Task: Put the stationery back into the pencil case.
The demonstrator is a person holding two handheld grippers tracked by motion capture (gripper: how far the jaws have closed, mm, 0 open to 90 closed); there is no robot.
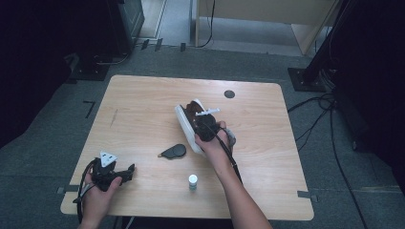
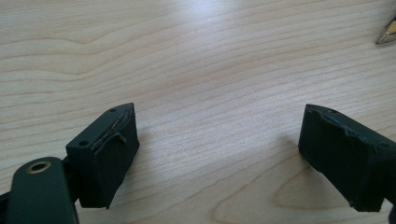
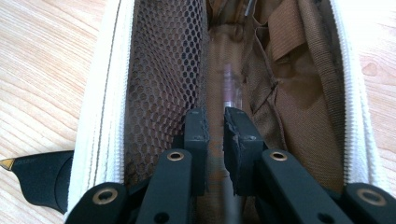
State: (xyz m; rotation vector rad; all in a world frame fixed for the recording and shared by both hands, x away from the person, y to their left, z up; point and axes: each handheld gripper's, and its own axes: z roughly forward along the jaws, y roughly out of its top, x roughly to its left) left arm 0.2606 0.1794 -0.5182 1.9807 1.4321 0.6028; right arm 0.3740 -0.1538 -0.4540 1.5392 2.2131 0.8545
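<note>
- Right gripper has its jaws drawn almost together on a slim pen, clamping it over the open mouth of the white pencil case; in the high view this gripper sits right at the case, near the middle of the table.
- Left gripper rests low at the person's side of the table with its jaws spread wide and nothing between them — bare wood shows in the gap.
- Pen: light, thin and stiff, with a smooth barrel that looks likely to roll or slip between the pads. I judge the best hold is across the barrel, as now.
- Pencil case: soft fabric with a mesh pocket and brown lining, so it will probably sag or slide if pushed — the zip edge is the firmest place to steady it.
- Nearby on the wood lie a dark teardrop-shaped object and a small white-capped bottle, both apart from the case.
</note>
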